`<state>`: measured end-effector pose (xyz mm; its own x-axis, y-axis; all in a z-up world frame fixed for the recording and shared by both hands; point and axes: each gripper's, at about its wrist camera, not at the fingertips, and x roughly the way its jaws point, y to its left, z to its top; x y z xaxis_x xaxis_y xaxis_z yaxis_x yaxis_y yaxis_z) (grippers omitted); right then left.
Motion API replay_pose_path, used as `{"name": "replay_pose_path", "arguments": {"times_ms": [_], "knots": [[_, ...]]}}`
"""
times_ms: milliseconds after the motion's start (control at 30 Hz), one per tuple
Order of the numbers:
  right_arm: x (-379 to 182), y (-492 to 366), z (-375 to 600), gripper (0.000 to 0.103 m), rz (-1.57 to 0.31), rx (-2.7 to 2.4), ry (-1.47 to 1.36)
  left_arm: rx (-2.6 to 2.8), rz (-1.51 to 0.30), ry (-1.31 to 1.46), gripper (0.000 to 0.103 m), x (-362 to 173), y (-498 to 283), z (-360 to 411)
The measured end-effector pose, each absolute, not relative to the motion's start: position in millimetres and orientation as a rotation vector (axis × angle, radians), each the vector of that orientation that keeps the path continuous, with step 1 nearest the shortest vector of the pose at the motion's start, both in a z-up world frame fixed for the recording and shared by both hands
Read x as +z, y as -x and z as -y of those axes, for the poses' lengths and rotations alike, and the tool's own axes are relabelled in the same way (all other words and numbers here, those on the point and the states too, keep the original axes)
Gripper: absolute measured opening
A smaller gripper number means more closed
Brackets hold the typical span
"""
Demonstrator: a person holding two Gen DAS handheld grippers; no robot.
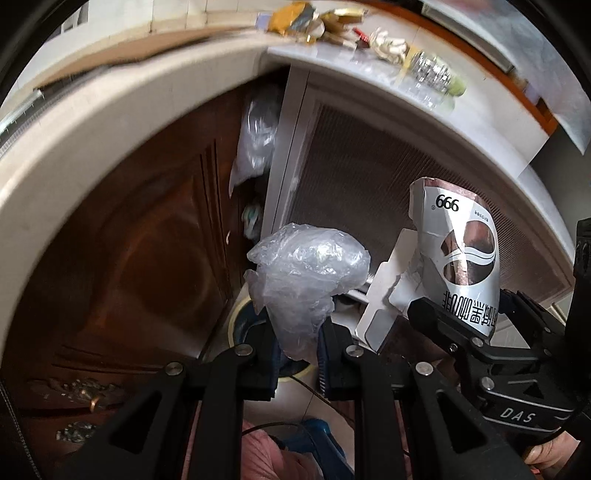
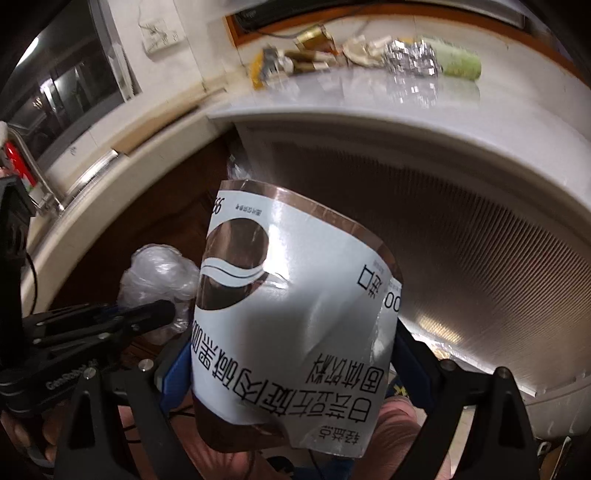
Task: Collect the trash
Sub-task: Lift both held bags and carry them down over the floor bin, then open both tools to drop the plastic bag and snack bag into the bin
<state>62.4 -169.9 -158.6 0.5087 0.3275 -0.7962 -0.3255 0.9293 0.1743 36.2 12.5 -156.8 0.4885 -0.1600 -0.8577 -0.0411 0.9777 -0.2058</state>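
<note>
My left gripper [image 1: 297, 343] is shut on a crumpled clear plastic bag [image 1: 306, 277], which sticks up from between its fingers. To its right, my right gripper [image 1: 465, 325] grips a torn silver-and-brown carton [image 1: 461, 251] with black print. In the right wrist view that carton [image 2: 295, 314] fills the middle, clamped between the blue pads of the right gripper [image 2: 291, 363]. The left gripper [image 2: 147, 314] with the plastic bag [image 2: 159, 273] shows at the left. Both grippers point down in front of the cabinets.
A pale counter [image 1: 325, 74] above carries gold wrappers [image 1: 295, 18], crumpled foil [image 1: 428, 70] and a green roll [image 2: 458, 61]. Below are a brown wooden door [image 1: 129, 240], a white ribbed cabinet panel [image 1: 369, 177] and a yellow-rimmed round container [image 1: 236, 317] on the floor.
</note>
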Motion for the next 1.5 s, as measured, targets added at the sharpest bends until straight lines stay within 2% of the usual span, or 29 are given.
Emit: {"name": "replay_pose_path", "arguments": {"times_ms": [667, 1100, 1233, 1300, 1333, 1367, 1500], "knots": [[-293.8, -109.0, 175.0, 0.093, -1.201, 0.321, 0.062, -0.069, -1.281, 0.207, 0.015, -277.7, -86.5, -1.0], [-340.8, -135.3, 175.6, 0.093, -1.283, 0.307, 0.094, -0.085, -1.412, 0.171, 0.019, -347.3, -128.2, 6.6], [-350.8, -140.0, 171.1, 0.093, -1.302, 0.307, 0.112, -0.067, -1.438, 0.134, 0.027, -362.4, -137.8, 9.5], [-357.2, -140.7, 173.2, 0.093, -1.314, 0.308, 0.113, -0.065, -1.446, 0.134, 0.038, -365.1, -138.2, 9.8], [-360.9, -142.2, 172.5, 0.093, -1.323, 0.308, 0.115, -0.068, -1.451, 0.137, 0.052, -367.2, -138.8, 9.6], [-364.2, -142.9, 172.1, 0.093, -1.330, 0.309, 0.116, -0.069, -1.450, 0.139, 0.060, -368.5, -139.2, 9.6], [-379.6, -148.1, 166.0, 0.094, -1.348, 0.317, 0.124, -0.049, -1.443, 0.110, 0.061, -370.1, -138.4, 8.9]]}}
